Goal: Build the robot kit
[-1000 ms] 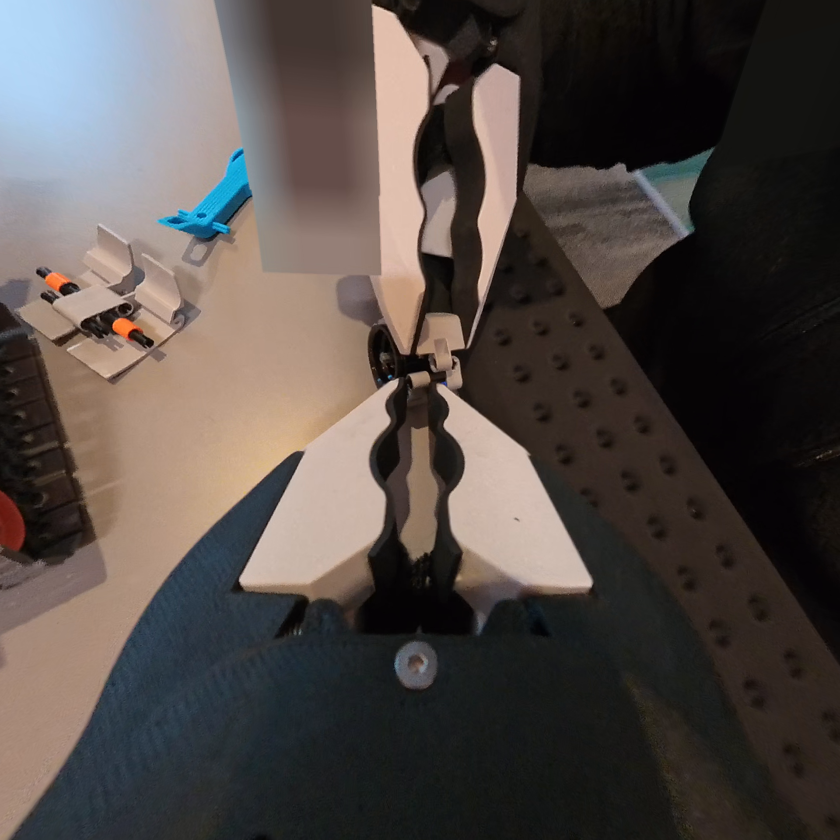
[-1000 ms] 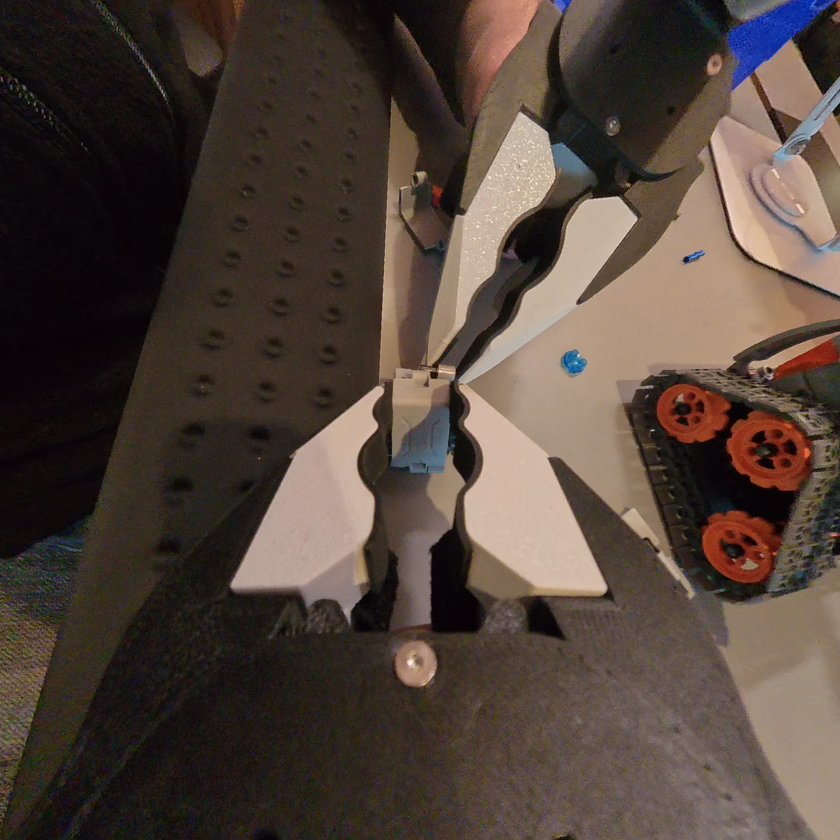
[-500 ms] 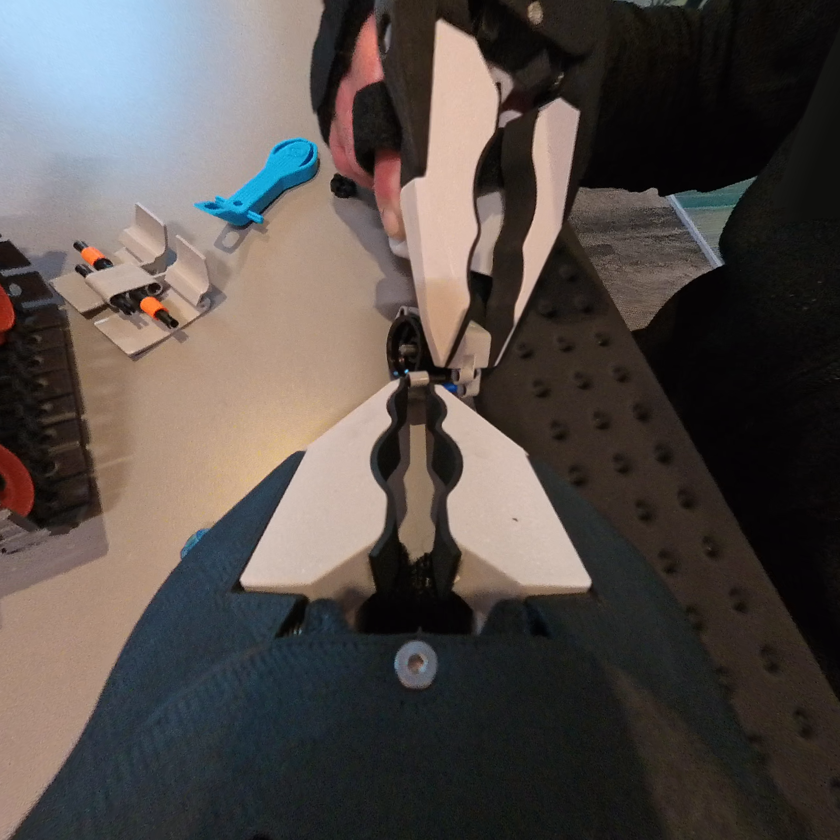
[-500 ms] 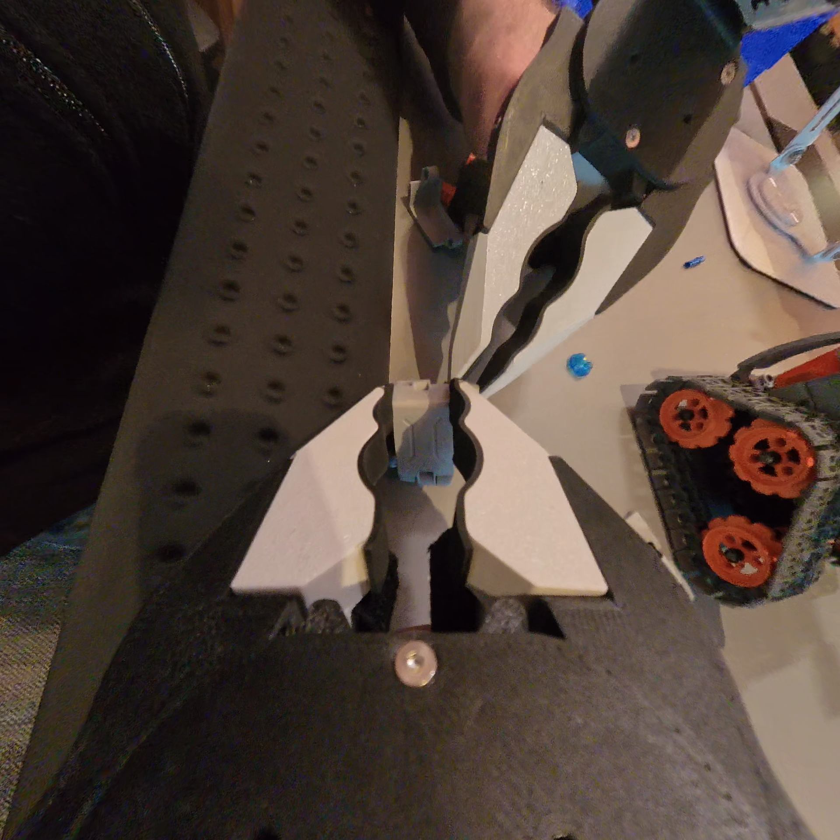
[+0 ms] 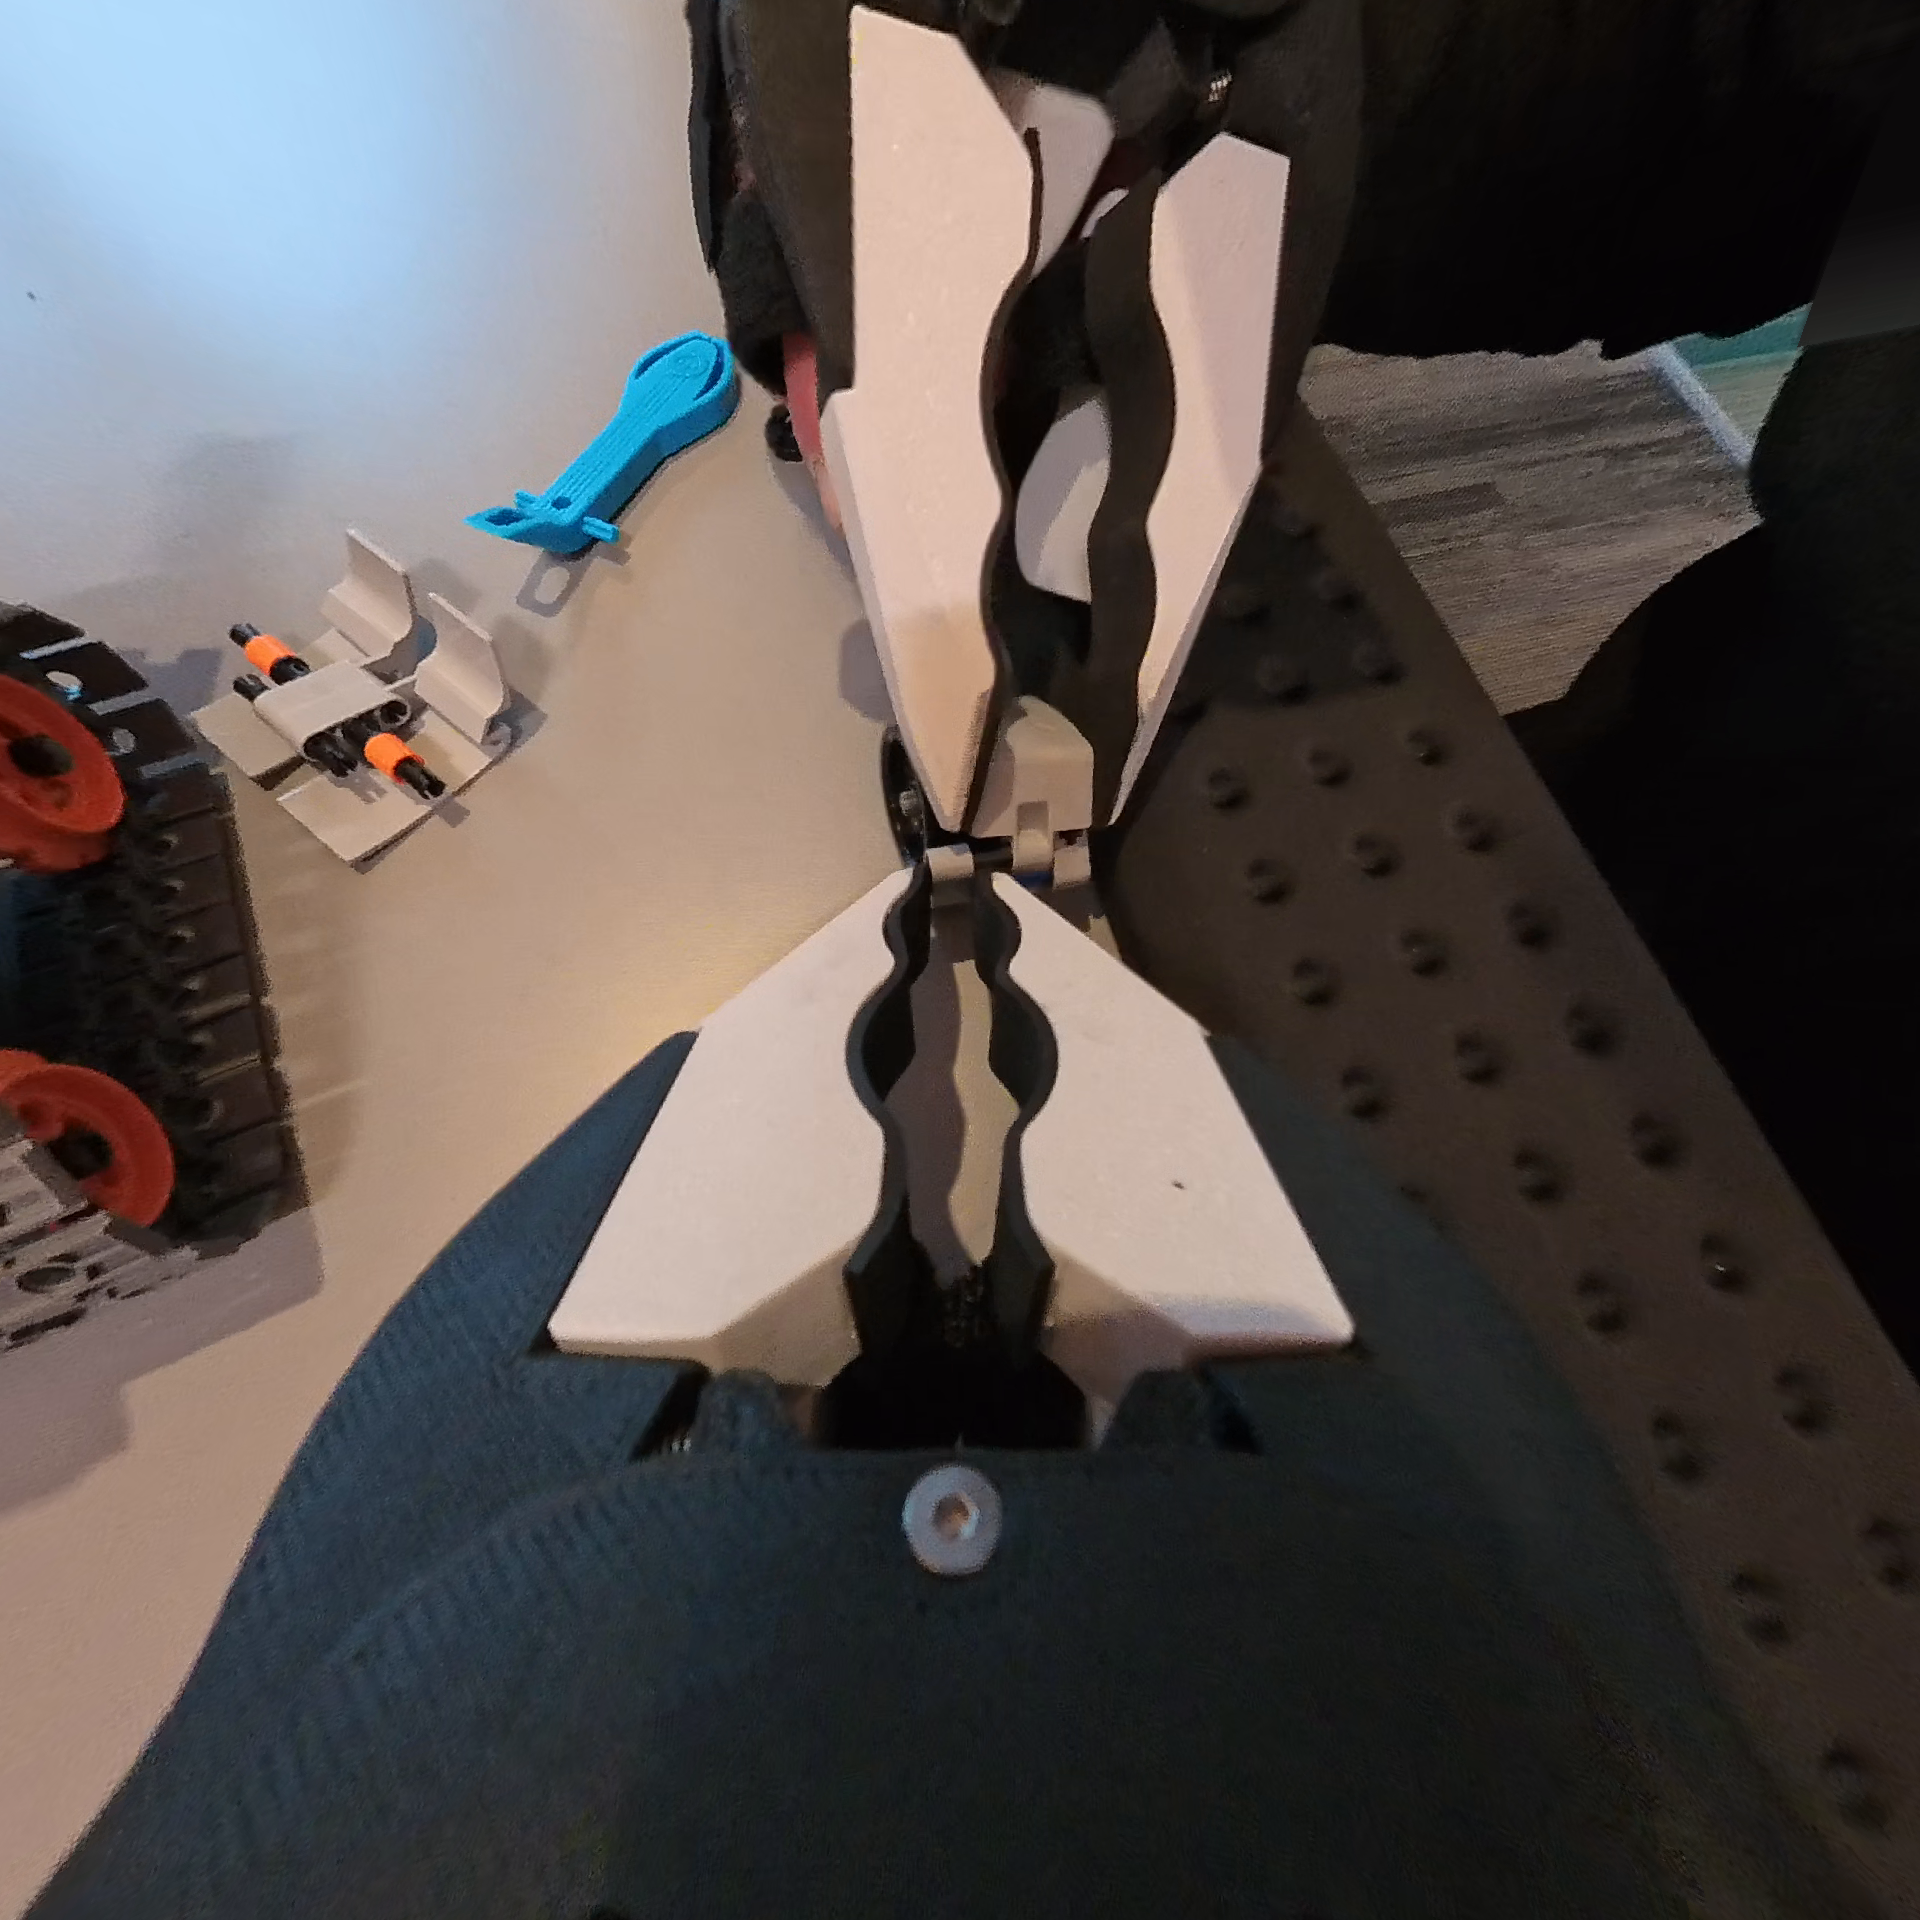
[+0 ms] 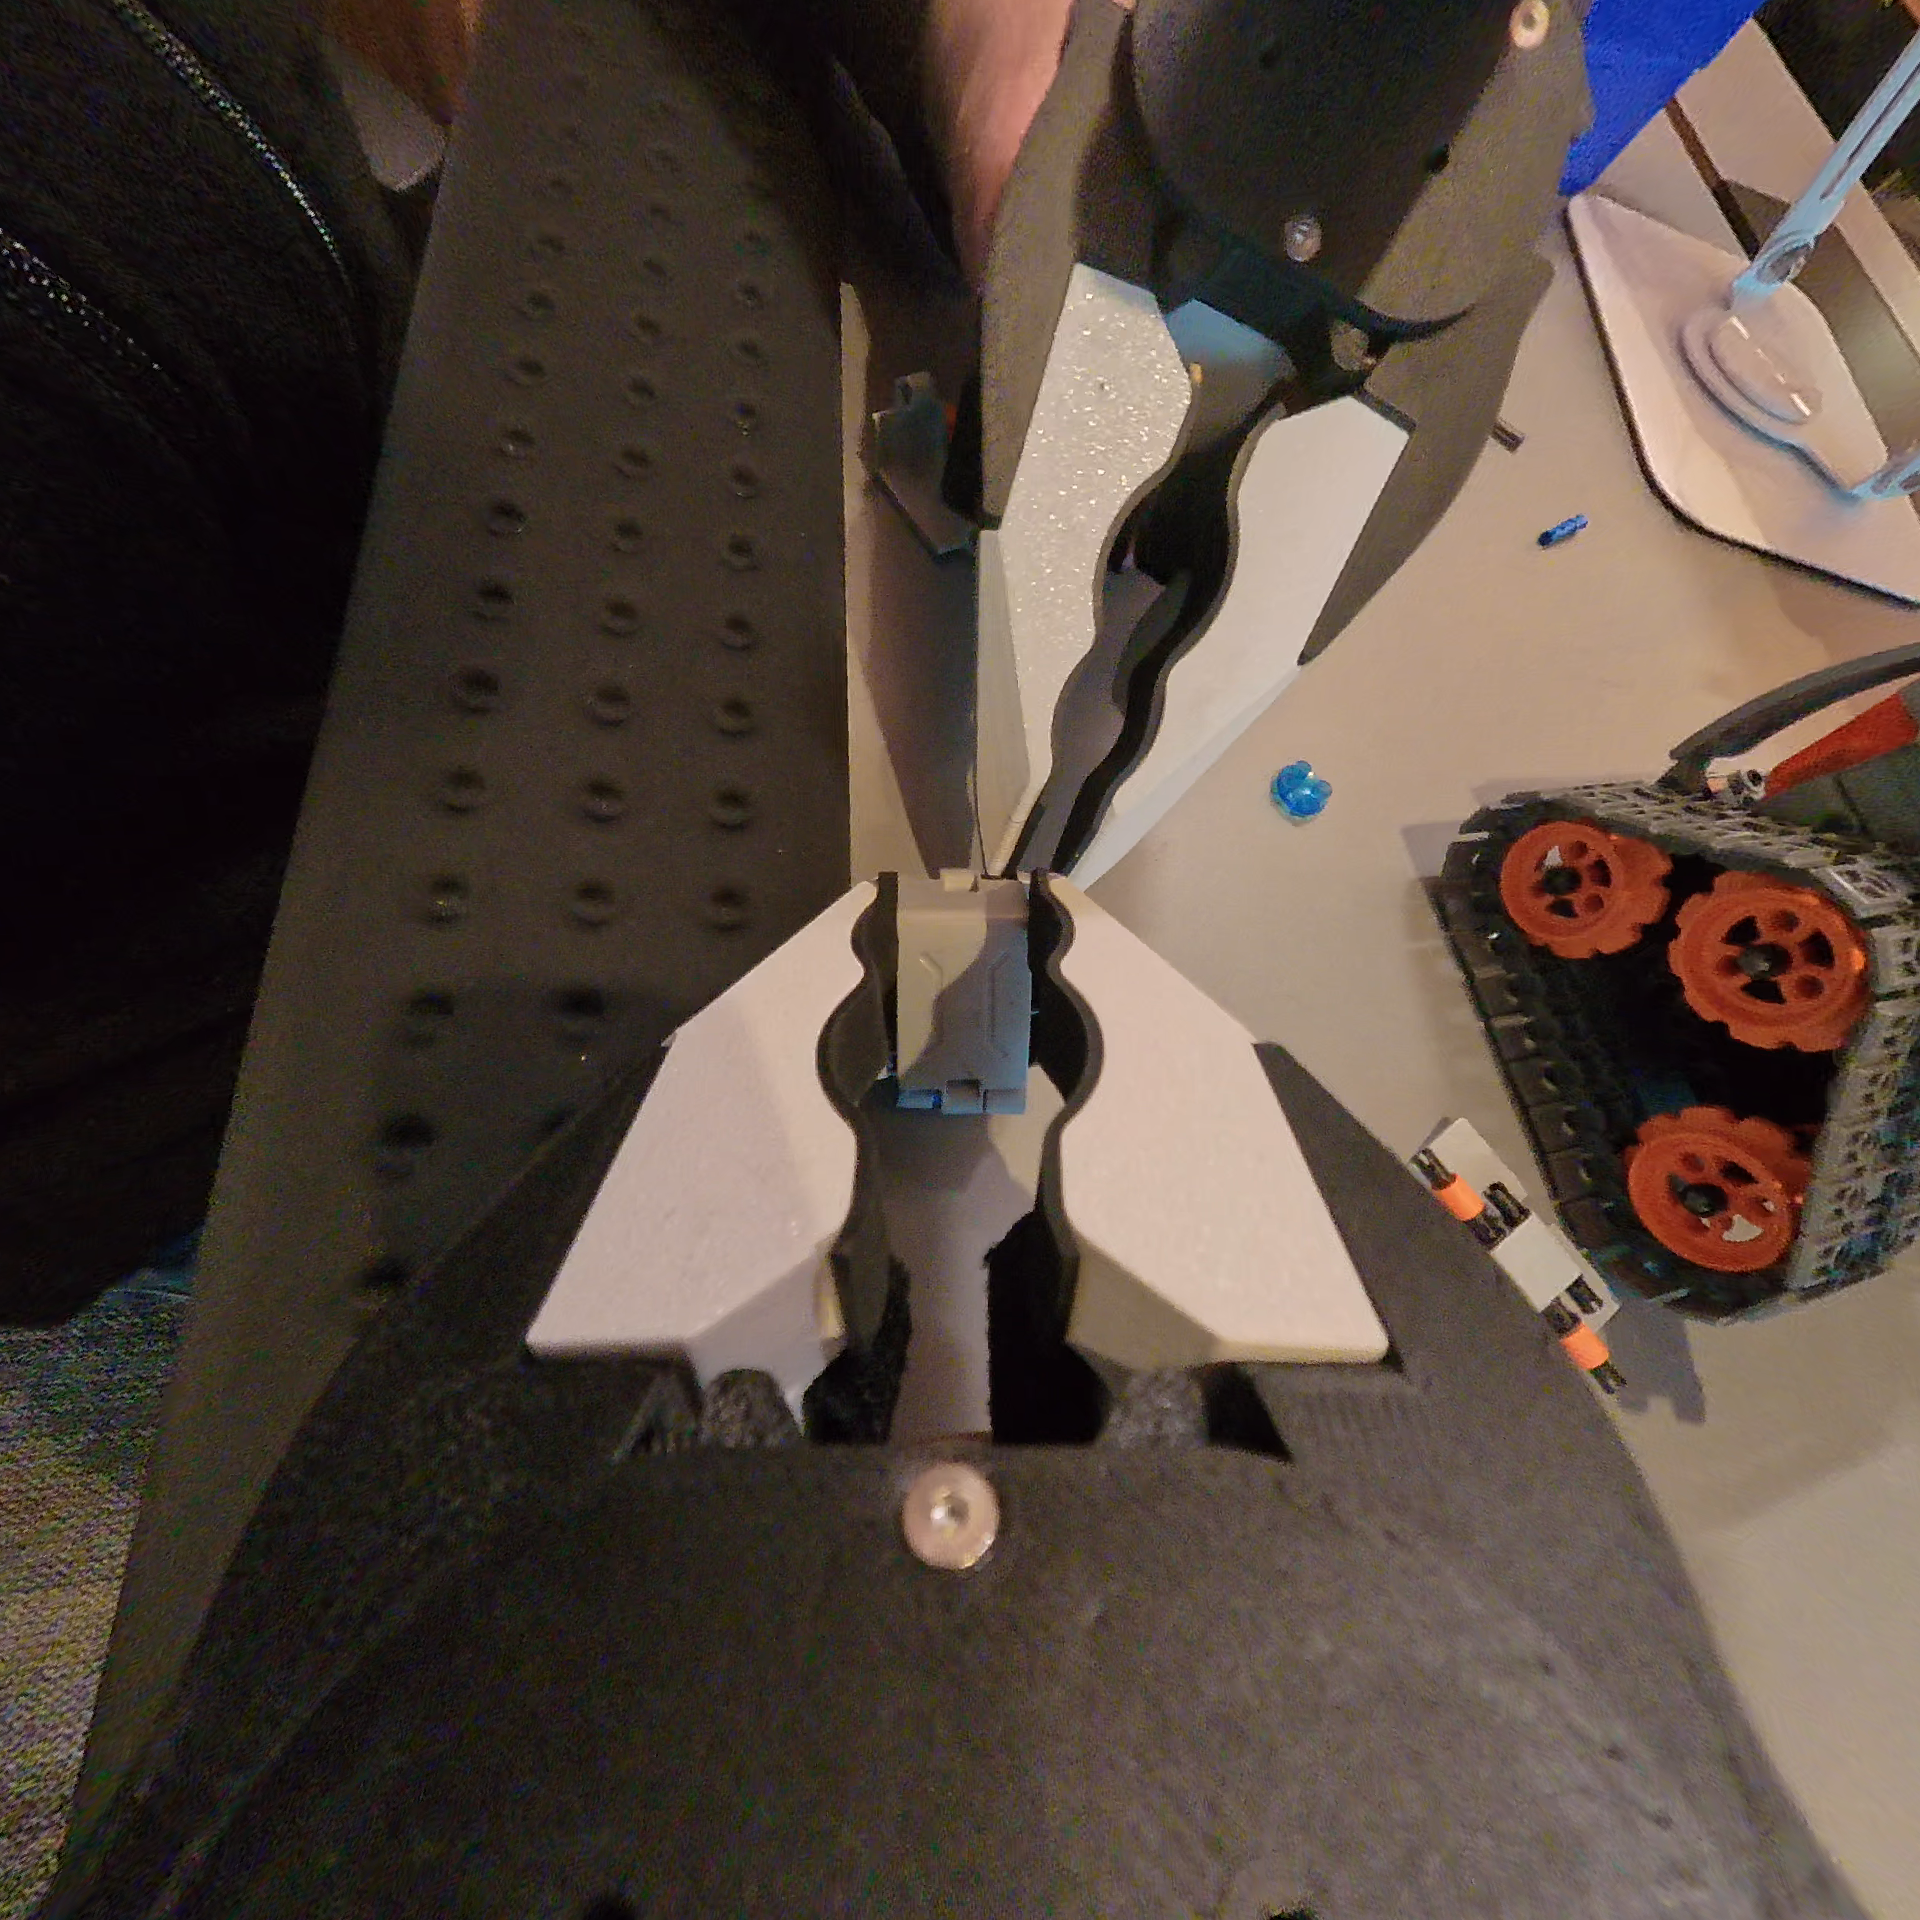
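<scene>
A pale tabletop (image 5: 623, 935) fills the left of the frame, bluish light at upper left; grey carpet (image 5: 1538, 457) shows upper right.

My right gripper (image 6: 961, 904) clamps a grey brick assembly (image 6: 966, 997), upright between the pads. My left gripper (image 5: 951, 883) pinches its small grey connector (image 5: 954, 864), tips meeting above the worktop (image 5: 582, 935).

**Two claws met tip to tip**

The left claw (image 5: 954, 883) is held nearly shut, its tips pinched together. The right claw (image 6: 961, 961) is held partly closed with a wider gap. Both are pointed at each other, tips almost touching, low above the desk (image 5: 582, 935).
</scene>
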